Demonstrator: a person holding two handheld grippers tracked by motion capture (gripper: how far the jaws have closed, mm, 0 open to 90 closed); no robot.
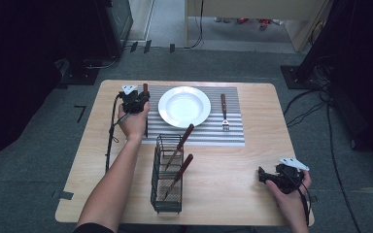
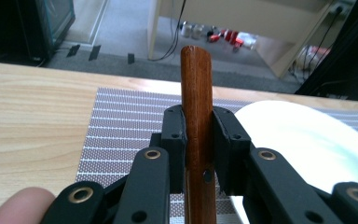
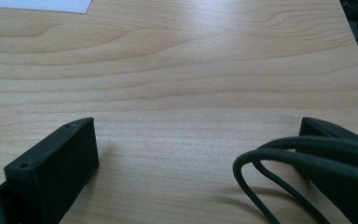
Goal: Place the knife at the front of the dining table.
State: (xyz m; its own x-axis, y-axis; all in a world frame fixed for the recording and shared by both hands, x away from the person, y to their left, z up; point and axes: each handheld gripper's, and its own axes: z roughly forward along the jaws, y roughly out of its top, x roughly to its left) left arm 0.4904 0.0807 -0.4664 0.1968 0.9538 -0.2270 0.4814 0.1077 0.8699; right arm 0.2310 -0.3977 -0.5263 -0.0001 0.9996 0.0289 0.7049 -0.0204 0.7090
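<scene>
Black jaws of my left gripper (image 2: pixel 196 140) pinch brown wooden handle (image 2: pixel 196 107) upright, over striped placemat (image 2: pixel 121 116) beside white plate (image 2: pixel 307 144). Utensil's working end hidden below jaws, can't tell type. High view adds: wire caddy (image 1: pixel 167 182) w/ two more brown-handled utensils, fork (image 1: pixel 224 114) on mat right of plate. My right gripper (image 3: pixel 196 154) sits spread, nothing between jaws, on bare table (image 3: pixel 177 70) near right front corner; cable loops across one jaw. No writing legible.

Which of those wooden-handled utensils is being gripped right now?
The one left of the plate, clamped in the left gripper; the fork lies free, two stand in the caddy.
</scene>
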